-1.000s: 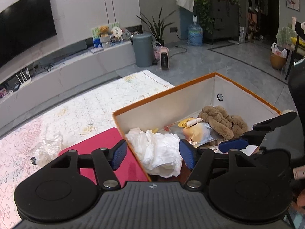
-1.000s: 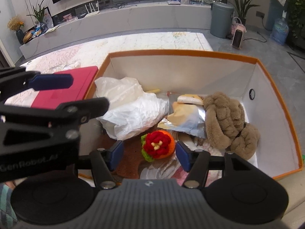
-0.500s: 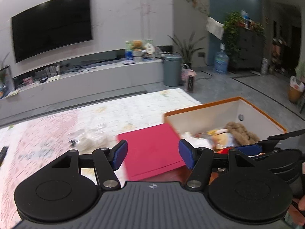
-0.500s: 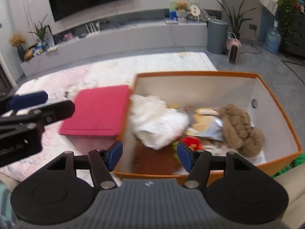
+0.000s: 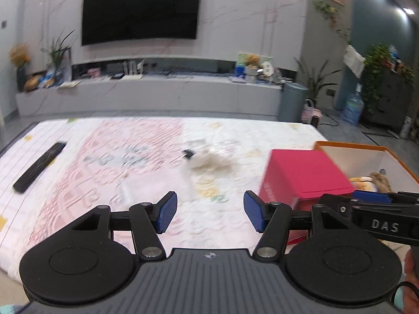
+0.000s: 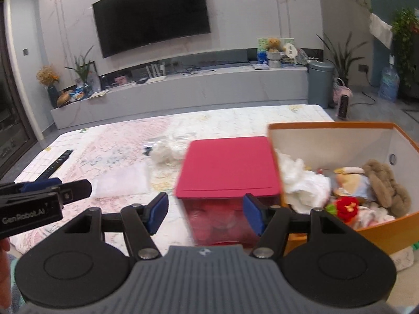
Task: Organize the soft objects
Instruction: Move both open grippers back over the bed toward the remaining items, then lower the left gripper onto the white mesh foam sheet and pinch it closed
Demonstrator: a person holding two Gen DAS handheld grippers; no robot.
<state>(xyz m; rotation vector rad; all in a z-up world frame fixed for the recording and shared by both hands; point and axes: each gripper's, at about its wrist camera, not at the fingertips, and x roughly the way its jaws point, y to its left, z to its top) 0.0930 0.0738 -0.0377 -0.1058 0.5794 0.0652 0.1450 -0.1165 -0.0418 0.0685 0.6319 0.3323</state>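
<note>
A: Right wrist view puts the soft things you're sorting in the orange box (image 6: 387,233): brown plush (image 6: 385,183), red knitted toy (image 6: 347,208) and white crumpled bag (image 6: 303,180) all lie inside it. One more white fluffy piece (image 6: 163,153) sits out on the mat (image 6: 117,151), well left of the box beyond the red container (image 6: 226,167), so I'd judge that's your next pickup.

B: And your jaws?

A: Your right gripper (image 6: 205,213) stands moderately wide with nothing between the pads, aimed at the red container just left of the box. Your left gripper (image 5: 209,212) has just been closing a little, yet it's empty too, pointing at the mat further left of the box, toward that fluffy piece (image 5: 209,158).
</note>
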